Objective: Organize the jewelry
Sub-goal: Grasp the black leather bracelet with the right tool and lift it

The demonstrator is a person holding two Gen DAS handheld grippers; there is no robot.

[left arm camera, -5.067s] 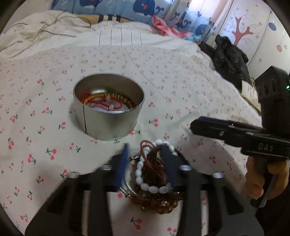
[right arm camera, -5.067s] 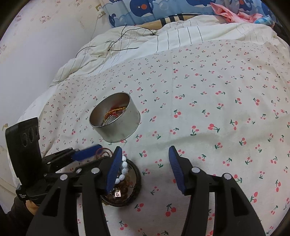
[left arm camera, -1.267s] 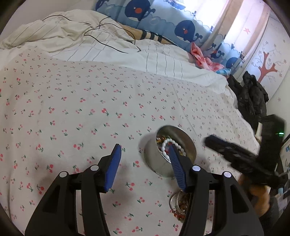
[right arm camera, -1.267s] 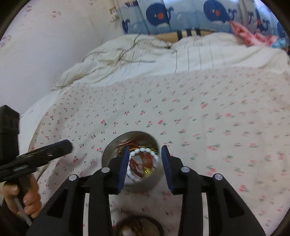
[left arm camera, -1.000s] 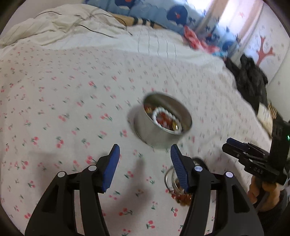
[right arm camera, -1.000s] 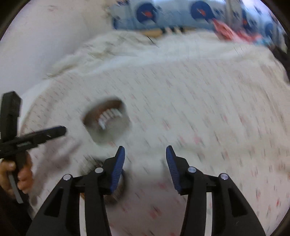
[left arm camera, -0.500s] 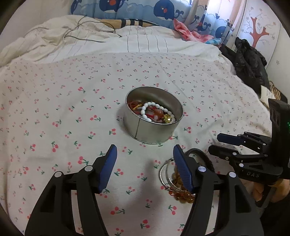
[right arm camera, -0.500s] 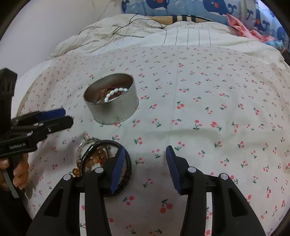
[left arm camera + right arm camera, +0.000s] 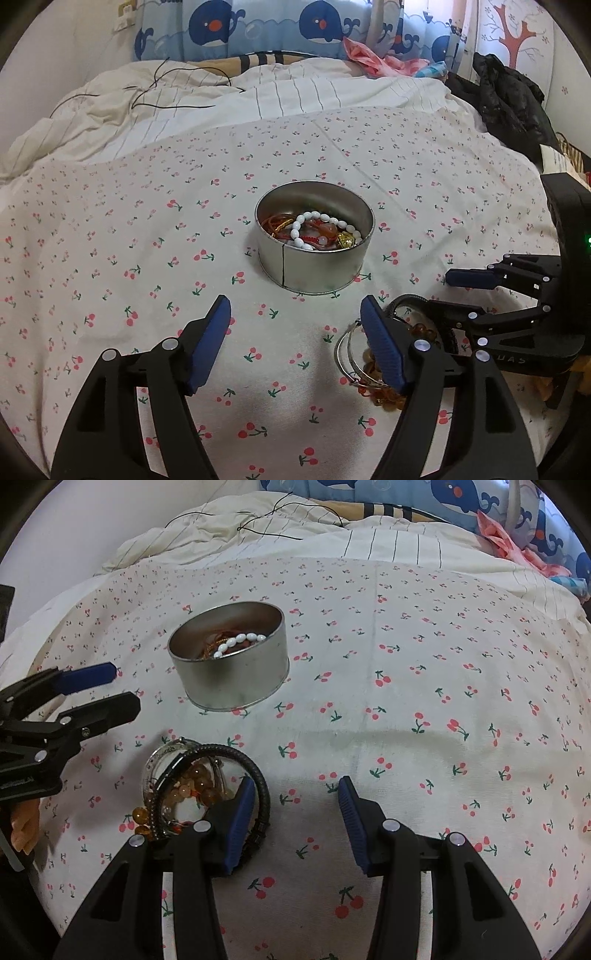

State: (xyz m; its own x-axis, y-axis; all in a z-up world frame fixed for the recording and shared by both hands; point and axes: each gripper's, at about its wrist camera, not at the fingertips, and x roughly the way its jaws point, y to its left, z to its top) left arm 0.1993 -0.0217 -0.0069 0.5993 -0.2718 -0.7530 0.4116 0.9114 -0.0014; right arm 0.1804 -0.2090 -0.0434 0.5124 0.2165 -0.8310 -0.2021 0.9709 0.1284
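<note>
A round metal tin (image 9: 314,273) stands on the cherry-print sheet, holding a white bead bracelet (image 9: 306,225), red cords and a gold piece. A pile of loose jewelry (image 9: 192,775) lies in front of it: silver bangles (image 9: 345,350), amber beads (image 9: 199,779) and a black cord bracelet (image 9: 255,771). My left gripper (image 9: 293,306) hovers just short of the tin. Its jaws are opening and there is nothing between them. My right gripper (image 9: 295,782) is open and empty, its left finger over the pile's edge. Each gripper shows in the other's view: right gripper (image 9: 443,291), left gripper (image 9: 123,686).
A crumpled striped quilt (image 9: 221,103) with a black cable (image 9: 166,103) lies at the back, below whale-print fabric (image 9: 258,29). A dark jacket (image 9: 509,103) is heaped at the right edge of the bed. A person's hand (image 9: 24,823) grips the left handle.
The white bead bracelet has gone from the pile into the tin. Both grippers have drawn back from the tin toward the pile, and the left jaws have widened.
</note>
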